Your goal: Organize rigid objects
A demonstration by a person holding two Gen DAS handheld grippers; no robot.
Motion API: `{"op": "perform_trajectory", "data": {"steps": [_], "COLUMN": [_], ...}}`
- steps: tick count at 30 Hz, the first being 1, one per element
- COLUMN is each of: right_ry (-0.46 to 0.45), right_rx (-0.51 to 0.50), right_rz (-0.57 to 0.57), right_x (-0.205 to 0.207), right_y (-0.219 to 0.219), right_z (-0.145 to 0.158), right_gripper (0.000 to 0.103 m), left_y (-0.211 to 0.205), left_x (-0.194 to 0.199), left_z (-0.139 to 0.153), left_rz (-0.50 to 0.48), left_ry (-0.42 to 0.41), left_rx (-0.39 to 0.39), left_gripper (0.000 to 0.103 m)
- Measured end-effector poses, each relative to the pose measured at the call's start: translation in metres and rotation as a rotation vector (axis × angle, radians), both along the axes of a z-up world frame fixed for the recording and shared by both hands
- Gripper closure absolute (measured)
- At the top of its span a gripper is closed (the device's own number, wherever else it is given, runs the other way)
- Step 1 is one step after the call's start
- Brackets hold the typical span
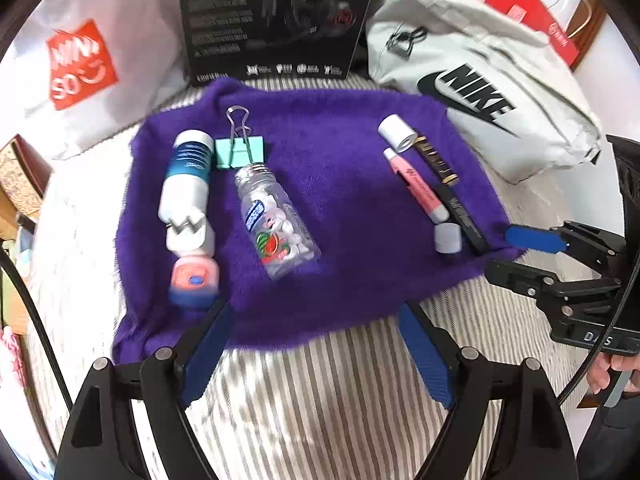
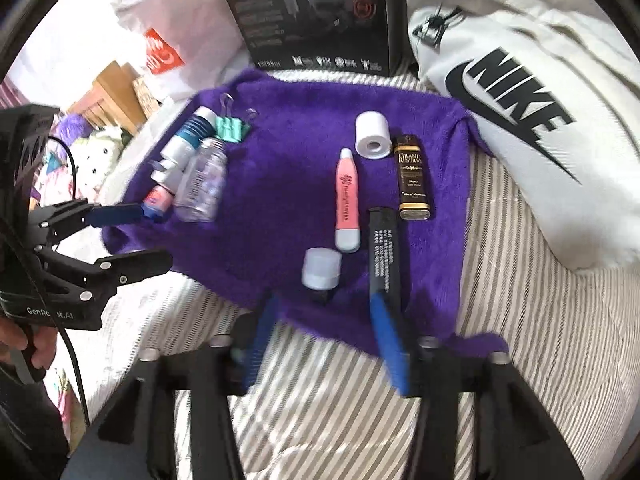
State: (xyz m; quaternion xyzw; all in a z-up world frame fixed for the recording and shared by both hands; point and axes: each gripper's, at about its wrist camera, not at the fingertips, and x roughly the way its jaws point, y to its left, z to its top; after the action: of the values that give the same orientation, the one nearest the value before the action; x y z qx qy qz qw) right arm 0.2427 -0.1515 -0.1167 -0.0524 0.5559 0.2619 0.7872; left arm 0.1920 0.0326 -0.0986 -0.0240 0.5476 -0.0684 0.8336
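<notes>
- My left gripper hangs released, its blue-padded fingers spread wide over the near edge of the purple towel, gripping nothing
- At about 11 o'clock from it lies a small round pink and blue tin, touching the white plug adapter behind it
- Farther along the same line sits a white bottle with a teal band, on its side
- At 12 o'clock a clear bottle lies tilted, metal cap pointing away; white mints fill its lower half, and a watermelon label shows
- A mint-green binder clip rests just behind that cap, wire handles pointing away
- My right gripper is also unclenched, both blue pads at the towel's near edge, holding nothing
- Its right finger lies against the near end of a long black stick
- Between my fingers, at 12 o'clock, stands a little bottle with a pale lilac cap; what is in it I cannot tell
- Just beyond, a pink tube lies lengthwise
- At 1 o'clock a dark bottle with a gold label lies flat, a white paper roll beside its far end
- Past the towel: a black box at 12 and a white Nike bag at 2, on the striped bedding
</notes>
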Motion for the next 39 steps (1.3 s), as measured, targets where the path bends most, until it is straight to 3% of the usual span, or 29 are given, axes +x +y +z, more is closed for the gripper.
{"op": "perform_trajectory", "data": {"steps": [3,5,8,21,26,39], "right_ry": [-0.062,-0.106,-0.153,-0.154,-0.171,-0.170], "right_rx": [-0.006,-0.009,-0.024,-0.030,-0.084,-0.081], "right_rz": [-0.019,-0.052,-0.091,-0.324,-0.340,-0.344], "right_x": [-0.020,-0.034,-0.059,-0.128,-0.143,-0.157], "right_y": [-0.003,-0.007,-0.012,-0.057,-0.060,-0.062], "right_z": [0.021,0.035,0.050,0.071,0.074,0.075], "right_gripper": [0.030,0.012,0.003,0.001,0.001,0.001], "left_y": [-0.001,-0.001,-0.001,-0.007,-0.008,-0.010], "left_x": [-0.021,-0.033,-0.057,-0.117,-0.128,-0.143], "left_z": [0.014,0.021,0.030,0.061,0.060,0.070], "left_rz": [0.008,0.025,0.053,0.135,0.140,0.149], "left_ry": [-0.057,-0.088,-0.118,-0.200,-0.195,-0.223], "left_rx": [0.025,0.029,0.025,0.045,0.037,0.064], "left_gripper": [0.006,0.002,0.000,0.000,0.000,0.000]}}
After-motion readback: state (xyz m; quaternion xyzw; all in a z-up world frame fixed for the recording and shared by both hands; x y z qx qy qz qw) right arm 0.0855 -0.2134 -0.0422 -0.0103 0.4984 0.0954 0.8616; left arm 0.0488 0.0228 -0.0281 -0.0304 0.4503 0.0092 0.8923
